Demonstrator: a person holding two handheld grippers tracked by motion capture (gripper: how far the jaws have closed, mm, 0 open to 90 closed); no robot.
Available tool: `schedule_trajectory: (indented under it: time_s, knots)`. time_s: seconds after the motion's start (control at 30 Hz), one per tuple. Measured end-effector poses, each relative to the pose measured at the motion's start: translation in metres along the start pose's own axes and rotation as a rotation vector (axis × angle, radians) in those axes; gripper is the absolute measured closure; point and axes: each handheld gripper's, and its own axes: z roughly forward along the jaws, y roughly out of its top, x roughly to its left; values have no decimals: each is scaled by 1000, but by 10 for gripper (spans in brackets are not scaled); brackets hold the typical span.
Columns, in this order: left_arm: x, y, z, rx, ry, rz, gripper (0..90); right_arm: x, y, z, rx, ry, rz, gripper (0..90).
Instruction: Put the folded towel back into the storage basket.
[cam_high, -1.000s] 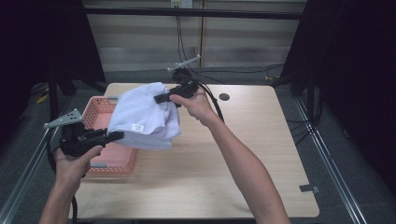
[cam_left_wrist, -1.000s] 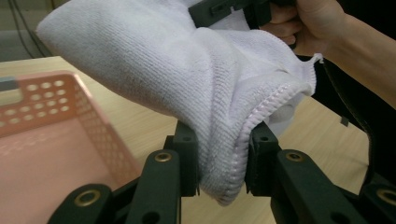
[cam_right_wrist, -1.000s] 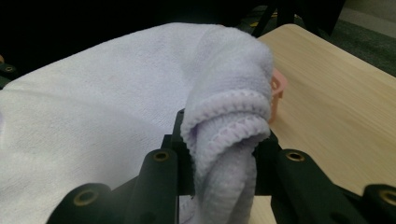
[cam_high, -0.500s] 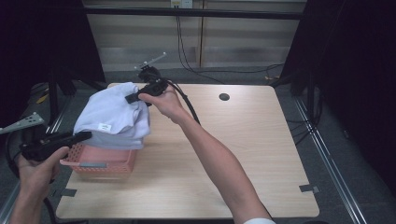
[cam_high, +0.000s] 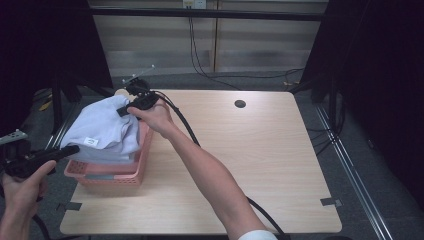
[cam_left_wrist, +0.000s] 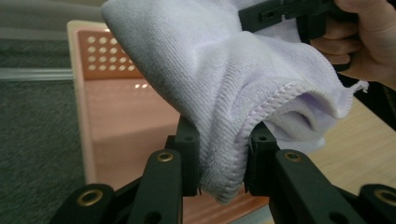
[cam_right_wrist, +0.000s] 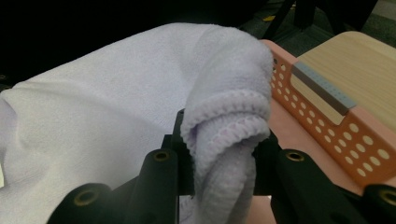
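Right now the folded lavender towel (cam_high: 102, 131) hangs over the pink perforated basket (cam_high: 107, 176) at the left edge of the wooden table (cam_high: 280, 170), stretched between 2 grippers. The left gripper (cam_left_wrist: 222, 165) pinches a hemmed fold at the towel's near corner, its jaws pressed on the cloth from both sides; the right gripper (cam_right_wrist: 224, 161) is clamped the same way on a bunched double hem at the far corner, close to the basket's rim. The right hand (cam_high: 155, 116) reaches across the table from the person's side, and the left hand (cam_high: 22, 187) sits off the table's left edge.

To finish the placing well, I would judge that both corners should sink together and level, so the folds stay stacked and the towel's sagging middle lands inside the basket walls, not draped over the rim. Both grips should let go only once the cloth rests on the basket floor.

Compared with 1 second ago, the towel and both hands have travelled left and slightly down, from above the basket's right side to squarely over it.
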Motion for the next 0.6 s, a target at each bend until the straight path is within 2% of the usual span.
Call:
schedule_trajectory:
  time_s: [0.23,0.3,0.37,0.43,0.5,0.53,0.6]
  knots:
    - [15,-15,9,58,31,-30,722,-6,-18,26,18,-8,29,707]
    - [18,-20,14,92,56,-29,723,-7,-22,31,17,-11,28,708]
    - [22,-25,19,108,50,-38,722,-11,-28,35,26,-16,31,708]
    - [26,-29,25,119,54,-49,722,-16,-35,40,32,-15,53,708]
    - [26,-30,28,130,61,-46,722,-18,-41,45,42,-24,64,708]
    - [25,-31,33,154,79,-36,722,-20,-44,48,49,-31,70,708]
    - [24,-32,36,165,81,-27,722,-23,-48,52,55,-41,77,708]
